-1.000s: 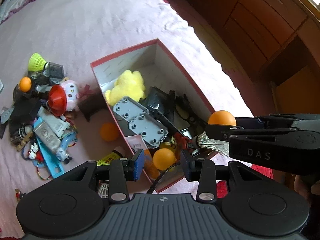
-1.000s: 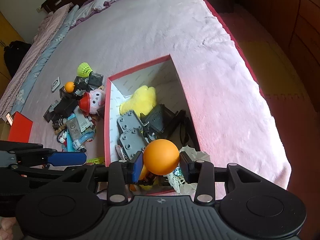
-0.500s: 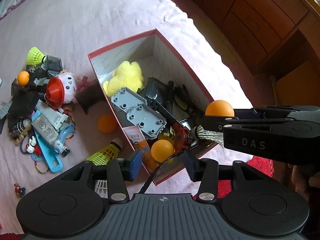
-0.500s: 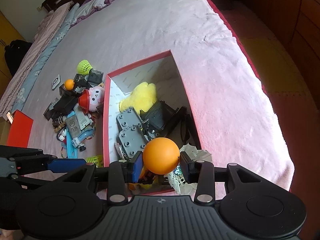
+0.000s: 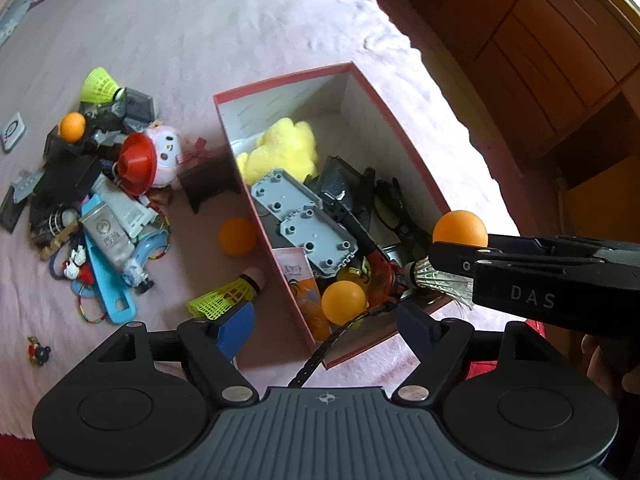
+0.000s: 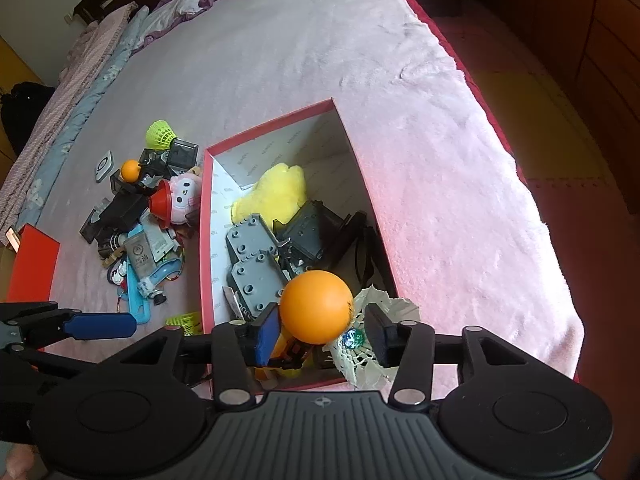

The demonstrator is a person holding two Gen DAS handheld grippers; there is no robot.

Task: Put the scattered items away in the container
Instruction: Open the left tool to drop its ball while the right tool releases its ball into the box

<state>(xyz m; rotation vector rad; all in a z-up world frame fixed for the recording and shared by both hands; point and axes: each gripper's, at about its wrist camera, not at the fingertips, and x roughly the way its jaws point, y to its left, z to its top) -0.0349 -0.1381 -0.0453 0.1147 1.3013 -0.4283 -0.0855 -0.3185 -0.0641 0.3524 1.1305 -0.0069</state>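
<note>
While right gripper (image 6: 320, 330) sits wide around orange ball (image 6: 316, 306) above red box (image 6: 362, 168) near end, left gripper (image 5: 326, 326) gapes empty.

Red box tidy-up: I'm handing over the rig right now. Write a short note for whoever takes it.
Left gripper: open, empty, beside the box.
Right gripper: orange ball between its fingers over the box; grip unclear.
Done: yellow plush, gray blocks and more lie in the box.
Left: drop this ball in, then the loose ball, yellow shuttlecock and pile on the bed.
</note>
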